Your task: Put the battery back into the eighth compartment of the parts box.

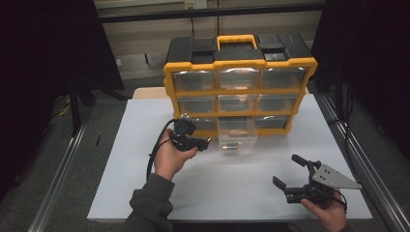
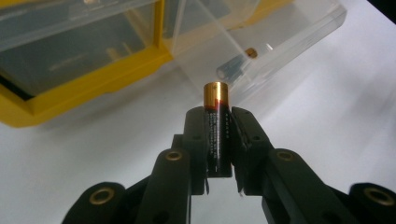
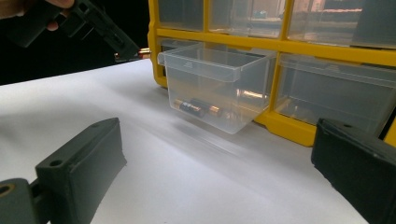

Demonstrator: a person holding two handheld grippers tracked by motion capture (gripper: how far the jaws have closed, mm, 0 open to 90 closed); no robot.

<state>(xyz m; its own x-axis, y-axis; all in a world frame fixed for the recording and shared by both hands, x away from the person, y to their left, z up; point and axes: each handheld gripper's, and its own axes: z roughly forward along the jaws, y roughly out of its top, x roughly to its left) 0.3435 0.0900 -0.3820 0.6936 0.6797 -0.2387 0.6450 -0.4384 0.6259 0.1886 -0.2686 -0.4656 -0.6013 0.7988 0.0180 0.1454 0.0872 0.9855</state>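
Right gripper [image 1: 290, 175] sits nearest the person, low on the white table [image 1: 241, 183], held in the right hand [image 1: 325, 211] w/ its grey plate on top; jaws wide apart, nothing btwn them, and in the right gripper view both black pads frame bare tabletop. Ahead of those jaws & well apart from them is the clear drawer [image 3: 212, 84], pulled out of the bottom row of the yellow organizer [image 1: 240, 92], w/ two batteries [image 3: 198, 107] lying on its floor. Left gripper [image 1: 205, 142], in the left hand [image 1: 169, 157], hovers further up the table, just beside the drawer's left edge, jaws pointing toward it. In the left gripper view its jaws are clamped on a battery [image 2: 217, 128], black body btwn the pads, copper end sticking out past the tips toward the drawer wall, not touching it. Beyond that tip, through the clear plastic, the batteries inside show blurred. Farthest back: the organizer's upper rows of shut clear drawers, then its black top w/ a yellow handle [image 1: 236, 40]
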